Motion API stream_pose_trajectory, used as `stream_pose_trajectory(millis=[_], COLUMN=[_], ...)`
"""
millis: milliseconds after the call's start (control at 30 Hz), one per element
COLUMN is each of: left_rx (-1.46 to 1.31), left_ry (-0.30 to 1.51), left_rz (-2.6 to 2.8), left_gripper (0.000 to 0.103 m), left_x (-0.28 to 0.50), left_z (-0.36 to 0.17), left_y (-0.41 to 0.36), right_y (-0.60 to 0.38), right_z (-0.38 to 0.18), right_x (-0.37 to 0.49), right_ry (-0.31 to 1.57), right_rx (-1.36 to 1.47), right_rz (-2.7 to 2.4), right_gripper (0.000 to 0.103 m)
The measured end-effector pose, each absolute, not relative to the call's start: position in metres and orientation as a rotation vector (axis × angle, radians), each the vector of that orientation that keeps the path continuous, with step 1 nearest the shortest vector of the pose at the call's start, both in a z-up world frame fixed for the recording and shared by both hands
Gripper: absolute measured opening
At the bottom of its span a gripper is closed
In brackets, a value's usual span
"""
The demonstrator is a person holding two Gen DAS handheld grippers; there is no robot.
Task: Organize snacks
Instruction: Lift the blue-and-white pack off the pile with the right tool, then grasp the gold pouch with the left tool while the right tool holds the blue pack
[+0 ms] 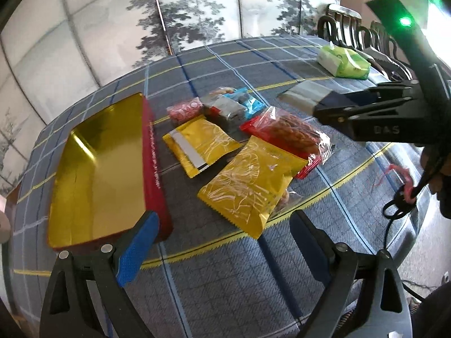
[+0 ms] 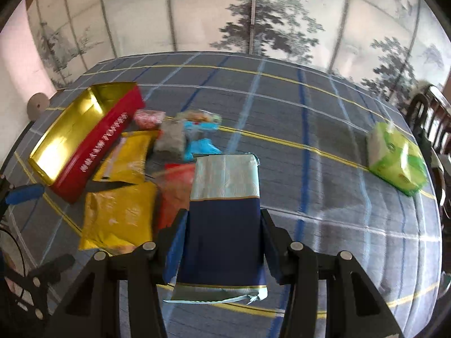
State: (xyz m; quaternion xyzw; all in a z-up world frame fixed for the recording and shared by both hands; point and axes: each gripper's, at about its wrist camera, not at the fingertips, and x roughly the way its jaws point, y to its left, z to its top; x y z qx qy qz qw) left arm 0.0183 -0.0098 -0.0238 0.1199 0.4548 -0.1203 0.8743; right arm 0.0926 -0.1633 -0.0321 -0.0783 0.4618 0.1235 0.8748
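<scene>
- Right gripper [image 2: 224,239]: jaws clamped on a navy-and-mint packet [image 2: 225,202], pads on its two long edges at the navy band. Packet is lifted clear of the cloth, mint end pointing ahead of the fingers.
- Left gripper [image 1: 222,242]: jaws wide, nothing between them; hovering over the cloth just this side of the tin.
- Handling judgement: the packet looks light and pillow-soft, with a glossy film that is likely slippery. Holding it across the width at mid-body seems sound. Squeezing harder risks crushing the contents.
- Shape: flat rectangle, crimped seams at both ends, faint wave print on the mint part.
- Ahead-left of the right gripper: two gold foil bags [image 1: 249,186], crinkled and puffy; a clear bag with red trim [image 1: 290,136] showing brown twists, probably brittle; small pink, grey and blue sachets [image 1: 225,105].
- Further left: tin [image 1: 98,169], rigid, red wall, mirror-gold inside, empty.
- Far right: green tissue pack [image 2: 397,163], soft.
- Checked woven tablecloth [image 2: 282,107] under everything.
</scene>
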Motion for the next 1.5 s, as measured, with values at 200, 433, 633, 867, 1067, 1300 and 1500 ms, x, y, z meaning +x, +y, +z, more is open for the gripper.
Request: stream_pose_trajectory(millis=[200, 433, 633, 867, 1067, 1300, 1500], left_rx=[0.268, 0.313, 0.333, 0.328, 0.282, 0.248, 0.252], left_ry=[0.972, 1.001, 1.024, 1.063, 1.070, 1.073, 1.065], left_rz=[-0.292, -0.389, -0.400, -0.405, -0.421, -0.432, -0.419], left_gripper=[0.092, 0.092, 0.092, 0.090, 0.070, 0.055, 0.049], left_x=[0.031, 0.045, 0.061, 0.073, 0.074, 0.072, 0.069], left_z=[-0.027, -0.033, -0.040, -0.053, -0.053, -0.051, -0.047], left_y=[-0.016, -0.028, -0.030, -0.032, -0.034, -0.033, -0.034], right_y=[-0.197, -0.213, -0.216, -0.218, -0.222, -0.222, -0.222], right_z=[-0.041, -0.055, -0.058, -0.061, -0.063, -0.064, -0.067], right_x=[0.087, 0.079, 0.073, 0.071, 0.072, 0.071, 0.072], right_ry=[1.002, 1.035, 1.034, 1.041, 1.046, 1.046, 1.049], right_rx=[-0.118, -0.085, -0.062, -0.044, -0.020, -0.011, 0.003], right_rz=[0.198, 0.175, 0.172, 0.162, 0.160, 0.163, 0.161], right_gripper=[0.050, 0.050, 0.050, 0.050, 0.050, 0.050, 0.050])
